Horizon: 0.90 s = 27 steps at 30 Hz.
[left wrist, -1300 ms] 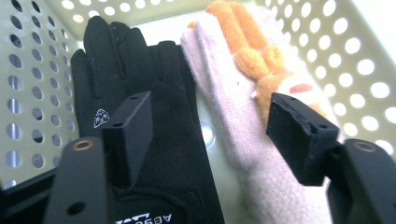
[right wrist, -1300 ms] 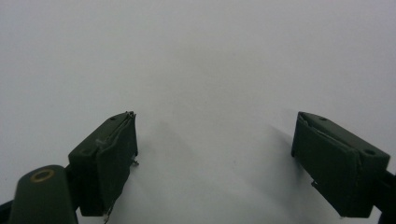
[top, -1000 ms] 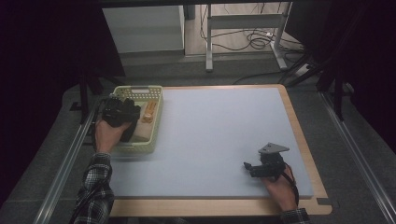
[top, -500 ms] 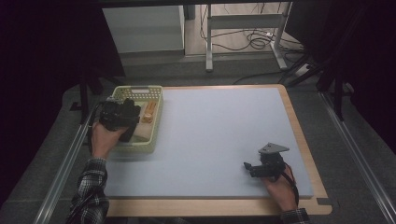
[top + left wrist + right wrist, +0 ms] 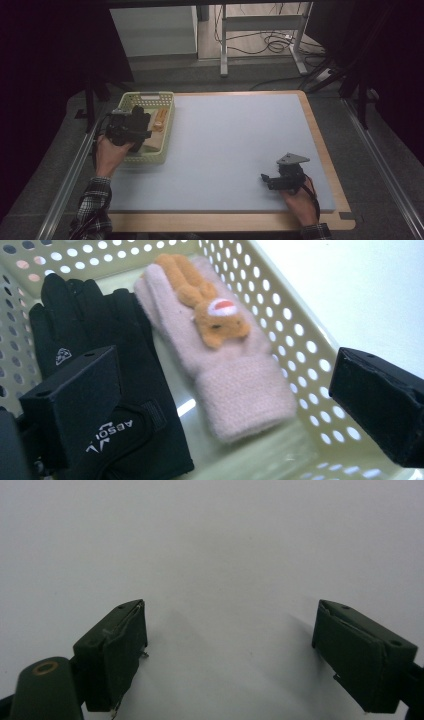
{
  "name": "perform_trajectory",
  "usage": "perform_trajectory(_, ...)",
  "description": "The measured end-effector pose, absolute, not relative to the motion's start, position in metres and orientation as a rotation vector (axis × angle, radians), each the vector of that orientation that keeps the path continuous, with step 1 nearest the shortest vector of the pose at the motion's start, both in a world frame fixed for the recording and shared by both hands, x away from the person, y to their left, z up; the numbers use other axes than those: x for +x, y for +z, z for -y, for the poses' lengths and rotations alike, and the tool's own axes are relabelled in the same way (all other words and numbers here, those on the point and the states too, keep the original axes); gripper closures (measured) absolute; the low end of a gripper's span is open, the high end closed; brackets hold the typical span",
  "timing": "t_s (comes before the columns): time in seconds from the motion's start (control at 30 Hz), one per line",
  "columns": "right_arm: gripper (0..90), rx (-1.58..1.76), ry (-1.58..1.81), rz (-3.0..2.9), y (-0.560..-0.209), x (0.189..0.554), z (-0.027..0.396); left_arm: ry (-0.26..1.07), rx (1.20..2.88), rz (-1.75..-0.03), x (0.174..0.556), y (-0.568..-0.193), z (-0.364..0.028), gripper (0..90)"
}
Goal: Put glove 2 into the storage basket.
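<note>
**Gloves in the basket, both tongs wide**

At the left edge of the high view, the left gripper hangs over the pale yellow basket, its jaws spread apart; they have just been opening, and nothing sits between them. Seen along those jaws in the left gripper view, a black glove lies at the left of the frame and a pink knitted glove with an orange animal on its back lies just beside it at centre, both flat on the basket floor.

Lower right in the high view, the right gripper rests on the light blue mat, jaws likewise apart over bare surface.

The likely trouble: the two gloves touch along one edge, so a bite taken near that seam could catch both. A jaw tip could also snag the perforated basket wall and drag the light basket along.
</note>
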State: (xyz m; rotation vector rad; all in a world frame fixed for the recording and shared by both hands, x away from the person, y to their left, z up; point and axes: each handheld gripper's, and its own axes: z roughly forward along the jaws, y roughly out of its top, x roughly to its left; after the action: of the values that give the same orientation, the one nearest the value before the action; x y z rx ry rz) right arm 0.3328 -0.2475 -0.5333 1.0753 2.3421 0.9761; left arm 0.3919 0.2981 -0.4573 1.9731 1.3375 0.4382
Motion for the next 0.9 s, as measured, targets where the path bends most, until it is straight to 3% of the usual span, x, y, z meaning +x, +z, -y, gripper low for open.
perform_trajectory(0.9, 14.1, 1.079, 0.975, -2.341, -0.533, 0.332, 0.247, 0.440, 2.008, -1.182, 0.359, -0.453, -0.273, 1.1)
